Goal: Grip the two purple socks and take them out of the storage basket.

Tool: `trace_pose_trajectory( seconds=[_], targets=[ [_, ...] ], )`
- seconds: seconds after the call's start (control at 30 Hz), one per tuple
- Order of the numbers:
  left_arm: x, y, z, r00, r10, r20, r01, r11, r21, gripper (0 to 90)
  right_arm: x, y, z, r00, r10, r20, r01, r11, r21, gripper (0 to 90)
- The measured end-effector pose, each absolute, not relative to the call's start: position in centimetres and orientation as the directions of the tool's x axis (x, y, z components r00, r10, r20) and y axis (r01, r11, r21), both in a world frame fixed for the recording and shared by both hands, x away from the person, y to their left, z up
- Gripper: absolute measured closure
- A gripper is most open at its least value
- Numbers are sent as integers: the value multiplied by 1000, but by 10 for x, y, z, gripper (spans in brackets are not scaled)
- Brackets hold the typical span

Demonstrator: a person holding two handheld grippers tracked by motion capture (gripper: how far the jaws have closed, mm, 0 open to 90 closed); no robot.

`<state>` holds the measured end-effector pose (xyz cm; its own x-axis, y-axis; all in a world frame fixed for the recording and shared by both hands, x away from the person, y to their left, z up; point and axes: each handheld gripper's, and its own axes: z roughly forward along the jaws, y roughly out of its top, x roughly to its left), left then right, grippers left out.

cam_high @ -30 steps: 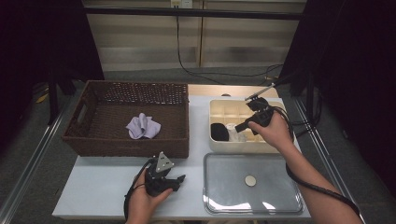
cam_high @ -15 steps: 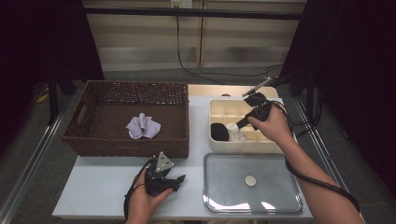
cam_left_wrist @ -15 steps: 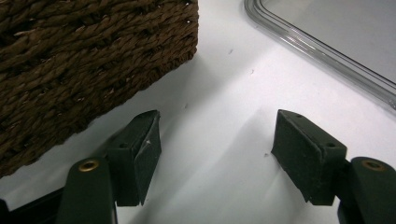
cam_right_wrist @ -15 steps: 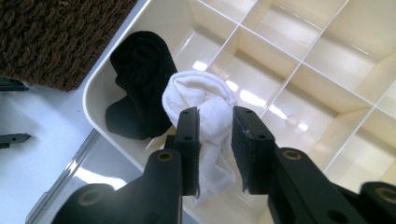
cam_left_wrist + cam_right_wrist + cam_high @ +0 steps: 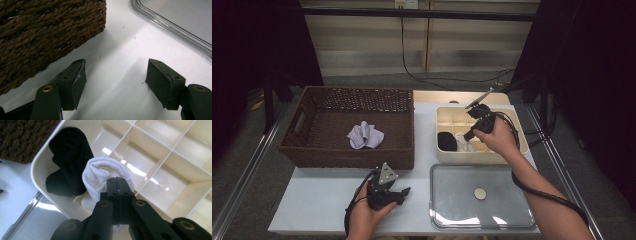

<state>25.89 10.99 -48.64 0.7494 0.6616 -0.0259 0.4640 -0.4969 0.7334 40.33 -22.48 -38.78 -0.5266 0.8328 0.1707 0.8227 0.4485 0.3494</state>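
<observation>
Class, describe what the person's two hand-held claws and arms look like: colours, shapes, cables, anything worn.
Both tools are black. The left claw carries a grey three-cornered plate on top, and a black cable loops from it past the wrist. Close up, its blocky pads sit on arms with brass-coloured rivets. The right claw has a grey rod sticking up and a black cable trailing along the forearm. No sleeves show; the forearms are bare.

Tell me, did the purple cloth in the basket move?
No. The purple cloth lies at the same spot on the floor of the brown basket, just as in the earlier high views.
</observation>
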Motion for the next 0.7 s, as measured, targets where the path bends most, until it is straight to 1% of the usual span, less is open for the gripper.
trace_pose_trajectory(
  seconds=[0.23,0.37,0.57,0.7],
  targets=[
    [259,110,-486,750,661,-24,463,-499,733,318,399,-228,-402,-524,829,194,827,442,346,900],
    [259,110,-486,750,661,-23,463,-499,733,318,395,-229,-419,-522,824,221,832,436,342,900],
    [259,110,-486,750,661,-23,462,-500,732,319,396,-218,-434,-531,819,216,831,455,320,900],
    [259,110,-486,750,661,-24,463,-498,733,319,396,-217,-435,-524,823,220,837,449,313,900]
  ],
)
